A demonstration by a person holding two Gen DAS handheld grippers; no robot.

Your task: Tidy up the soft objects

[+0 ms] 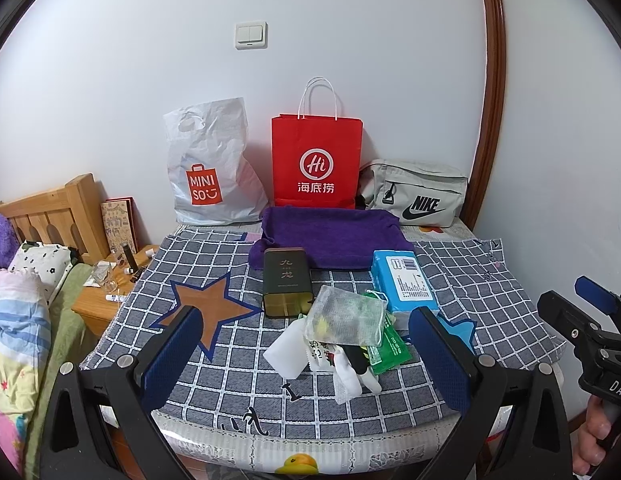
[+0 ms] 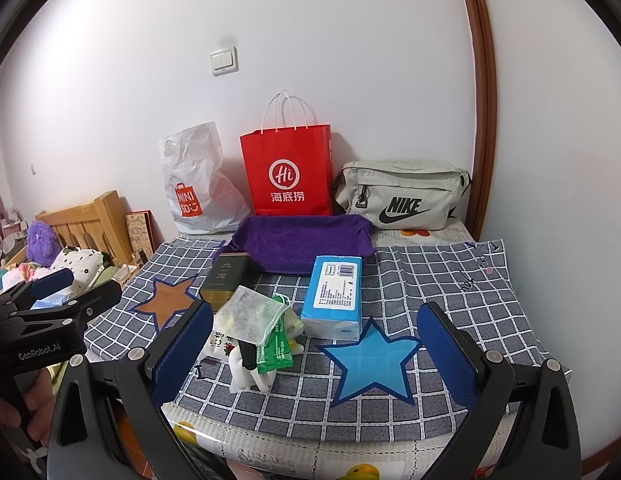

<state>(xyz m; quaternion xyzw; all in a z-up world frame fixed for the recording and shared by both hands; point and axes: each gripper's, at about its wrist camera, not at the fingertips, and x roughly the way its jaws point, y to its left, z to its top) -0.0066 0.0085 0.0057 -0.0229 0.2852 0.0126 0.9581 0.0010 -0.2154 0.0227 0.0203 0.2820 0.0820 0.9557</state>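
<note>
Soft objects lie heaped near the front middle of the surface, which is covered by a grey checked cloth with star patches. In the left wrist view the heap shows a gauzy drawstring pouch on top, a green packet at its right, and white and black fabric pieces below. A dark tin stands just behind the heap, and a blue tissue pack lies to the right of it. A purple towel is spread further back, and against the wall stand a white Miniso bag, a red paper bag and a grey Nike bag. The left gripper is spread wide with nothing between its blue pads, hovering short of the heap. The right gripper shows at the right edge, held off the surface's side.

From the right wrist view, the right gripper is likewise wide apart and holds nothing. The heap sits just beside its left finger, the pouch on top. A blue star patch lies between the fingers. The tissue pack lies just behind the star. The left gripper appears at the left edge, its blue-padded fingers apart.
</note>
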